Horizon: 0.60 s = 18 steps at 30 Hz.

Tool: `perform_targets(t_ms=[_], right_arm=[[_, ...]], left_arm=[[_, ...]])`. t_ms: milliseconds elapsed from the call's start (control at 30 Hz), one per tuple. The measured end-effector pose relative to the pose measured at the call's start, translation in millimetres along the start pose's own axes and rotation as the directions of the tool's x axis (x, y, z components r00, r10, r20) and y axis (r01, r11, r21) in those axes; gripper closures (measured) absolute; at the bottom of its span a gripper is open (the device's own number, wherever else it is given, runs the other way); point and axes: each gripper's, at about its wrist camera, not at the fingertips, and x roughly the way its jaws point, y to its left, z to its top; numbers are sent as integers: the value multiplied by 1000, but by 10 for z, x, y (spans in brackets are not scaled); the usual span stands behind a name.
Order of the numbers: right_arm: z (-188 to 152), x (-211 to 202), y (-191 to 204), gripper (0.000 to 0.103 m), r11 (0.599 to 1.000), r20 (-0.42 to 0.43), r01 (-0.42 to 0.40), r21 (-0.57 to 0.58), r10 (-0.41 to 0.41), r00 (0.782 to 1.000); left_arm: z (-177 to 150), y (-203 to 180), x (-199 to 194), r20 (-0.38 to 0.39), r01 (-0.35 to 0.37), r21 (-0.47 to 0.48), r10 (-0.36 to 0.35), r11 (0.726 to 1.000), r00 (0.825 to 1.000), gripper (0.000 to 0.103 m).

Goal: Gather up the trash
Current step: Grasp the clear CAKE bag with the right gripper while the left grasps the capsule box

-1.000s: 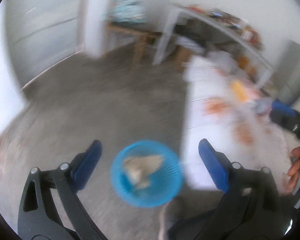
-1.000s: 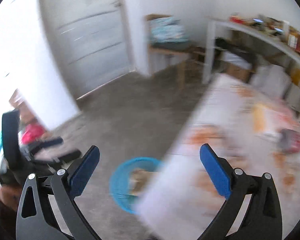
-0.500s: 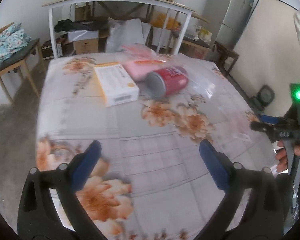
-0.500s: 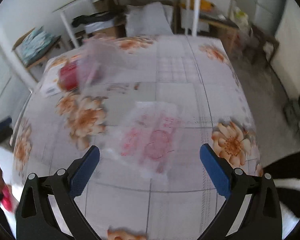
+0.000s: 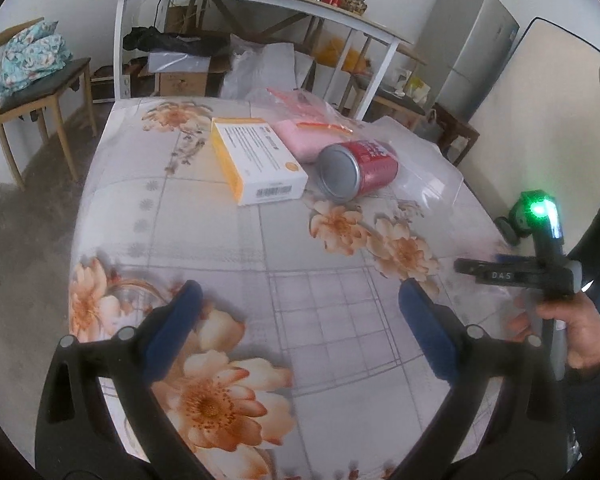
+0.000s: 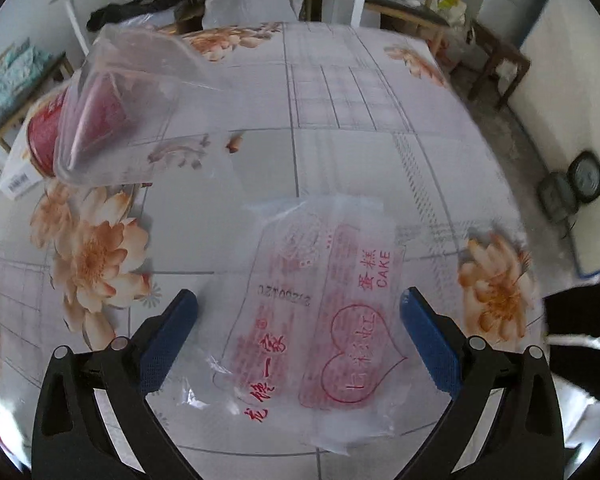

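A flowered table (image 5: 220, 240) holds trash. A red can (image 5: 358, 170) lies on its side beside a yellow-and-white box (image 5: 256, 158) and a pink bag (image 5: 304, 136). A clear plastic bag (image 5: 420, 176) lies right of the can. My left gripper (image 5: 296, 320) is open and empty above the near table. My right gripper (image 6: 298, 328) is open, its jaws either side of a clear cake wrapper with red print (image 6: 320, 320) lying flat. The clear bag (image 6: 120, 120) and can (image 6: 48, 132) show at far left there. The right gripper's body (image 5: 540, 268) shows in the left wrist view.
A wooden chair (image 5: 32, 92) with a cushion stands at the far left. A white shelf (image 5: 260, 4) with boxes stands behind the table. A grey fridge (image 5: 468, 52) and a board are at the right. A small fan (image 6: 576, 188) sits on the floor.
Both grippers swung from the floor and blue basket up to the table. Since half a second ago the right gripper has come closer to the cake wrapper.
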Motion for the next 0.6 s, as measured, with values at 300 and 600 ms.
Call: perform_targets(t_ms=[300, 600], right_arm=[[15, -1, -3, 24, 996, 2, -50, -71, 50, 999], [17, -90, -3, 76, 995, 50, -64, -78, 68, 996]], left_arm=[[-7, -20, 84, 1, 10, -2, -10, 1000, 1000, 8], [52, -102, 233, -28, -39, 30, 39, 999, 999, 8]])
